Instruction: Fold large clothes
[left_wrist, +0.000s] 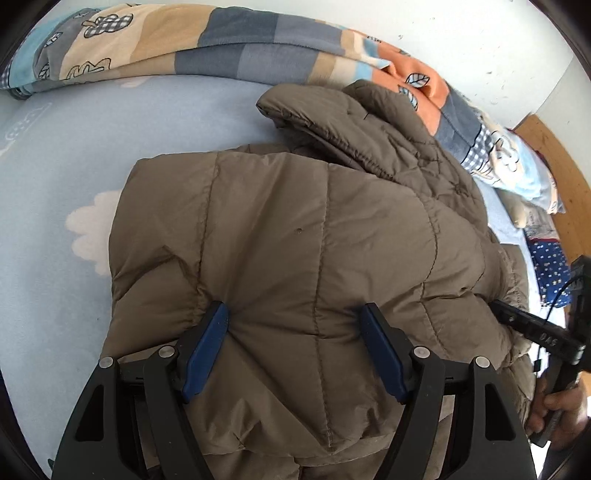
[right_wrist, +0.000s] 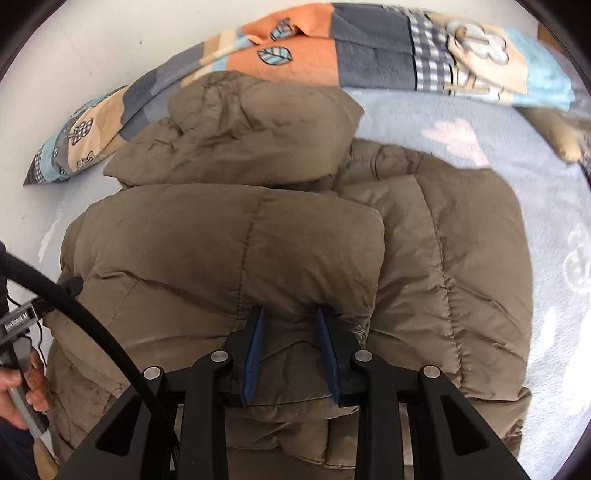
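We judge the fold well advanced. The padded jacket (left_wrist: 314, 240) lies on the pale blue bed sheet (left_wrist: 55, 184), already doubled over itself: in the right wrist view a folded-over panel sits on top of the lower layer, and the hood (right_wrist: 240, 122) is bunched at 12 o'clock of the pile, against the patterned blanket (right_wrist: 369, 44). What is left, as far as we can tell: setting this top layer down, letting go, perhaps a further fold and some flattening. We cannot see a sleeve, so we cannot say how the sleeves were tucked.

Left gripper (left_wrist: 295, 350): jaws wide, the blue pads pressing into a thick bulge of the jacket from either side, fabric puckered at both pads. We read this as a grasp on a fat fold.

Right gripper (right_wrist: 291, 350): jaws narrow, clamped on the edge of the top panel; the cloth pinches and creases between the pads.

A hand (right_wrist: 26, 387) holding the other tool shows at 8 o'clock in the right wrist view.

Look of the jacket: olive-brown, quilted in long stitched channels, puffy, matt shell with fine wrinkles. It will likely spring back unless pressed.
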